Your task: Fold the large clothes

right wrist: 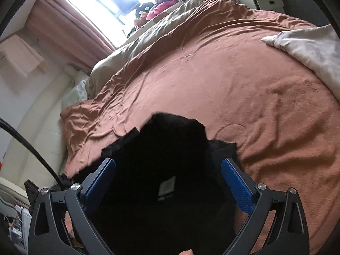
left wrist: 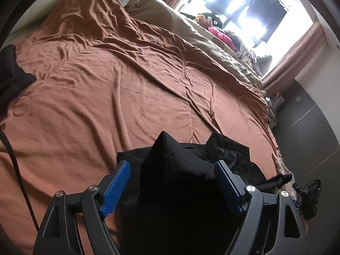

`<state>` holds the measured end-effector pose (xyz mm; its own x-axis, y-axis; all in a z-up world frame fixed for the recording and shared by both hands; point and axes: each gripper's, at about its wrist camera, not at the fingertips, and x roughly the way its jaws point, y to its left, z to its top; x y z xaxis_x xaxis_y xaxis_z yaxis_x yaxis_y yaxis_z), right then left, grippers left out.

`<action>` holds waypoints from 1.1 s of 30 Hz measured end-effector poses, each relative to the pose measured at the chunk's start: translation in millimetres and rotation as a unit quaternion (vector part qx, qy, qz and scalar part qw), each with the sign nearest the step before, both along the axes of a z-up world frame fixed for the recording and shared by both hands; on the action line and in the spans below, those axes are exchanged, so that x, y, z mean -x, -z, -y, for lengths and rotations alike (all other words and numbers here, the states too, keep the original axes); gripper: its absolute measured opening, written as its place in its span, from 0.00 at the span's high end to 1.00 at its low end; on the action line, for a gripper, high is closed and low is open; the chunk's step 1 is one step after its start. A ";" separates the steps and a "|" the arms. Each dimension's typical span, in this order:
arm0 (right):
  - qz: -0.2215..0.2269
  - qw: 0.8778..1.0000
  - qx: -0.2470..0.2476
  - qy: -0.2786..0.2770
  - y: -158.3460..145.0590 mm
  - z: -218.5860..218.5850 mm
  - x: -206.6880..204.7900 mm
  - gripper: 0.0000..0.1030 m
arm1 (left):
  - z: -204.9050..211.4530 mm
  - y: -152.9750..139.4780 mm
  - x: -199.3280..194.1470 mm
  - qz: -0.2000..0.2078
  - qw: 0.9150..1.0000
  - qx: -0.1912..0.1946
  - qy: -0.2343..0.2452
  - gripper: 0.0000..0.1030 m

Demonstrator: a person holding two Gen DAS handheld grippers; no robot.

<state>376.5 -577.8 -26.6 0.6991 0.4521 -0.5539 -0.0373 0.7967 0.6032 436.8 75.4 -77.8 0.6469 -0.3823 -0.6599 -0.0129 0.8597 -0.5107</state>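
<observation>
crumpled black fabric garment [left wrist: 176, 182] on rust-orange bedspread [left wrist: 127, 85], bunched between spread left gripper [left wrist: 172, 170] pads, likewise right gripper [right wrist: 169, 165] spread wide, small grey label [right wrist: 166, 186] unreadable

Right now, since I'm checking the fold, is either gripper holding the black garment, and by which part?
Neither. The left gripper and right gripper stand open around the black garment, pads off the cloth.

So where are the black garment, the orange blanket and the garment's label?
black garment [left wrist: 180, 191]: left wrist view, its raised fold.
orange blanket [left wrist: 127, 97]: left wrist view, its wrinkled middle.
label [right wrist: 167, 185]: right wrist view, the pale patch's centre.
</observation>
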 end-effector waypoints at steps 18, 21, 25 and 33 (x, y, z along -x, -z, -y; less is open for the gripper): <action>-0.073 0.996 0.041 -0.017 23.3 26.6 58.4 0.03 | -13.8 46.8 72.5 -0.059 0.998 -0.013 0.005 0.23; -0.083 0.996 0.035 -0.016 32.2 33.0 70.5 0.08 | -15.3 60.3 89.8 -0.074 0.997 -0.012 0.005 0.35; -0.109 0.993 0.034 -0.017 50.0 36.1 84.1 0.21 | -13.3 75.2 110.2 -0.090 0.996 -0.020 0.004 0.39; -0.099 0.992 0.071 0.017 30.5 43.5 121.5 0.25 | -22.2 80.4 147.0 -0.088 0.996 -0.014 -0.027 0.39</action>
<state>255.0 -621.3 -57.1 0.5839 0.3384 -0.7379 0.0981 0.8729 0.4780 289.8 97.6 -158.2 0.5398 -0.3296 -0.7746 -0.1460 0.8695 -0.4718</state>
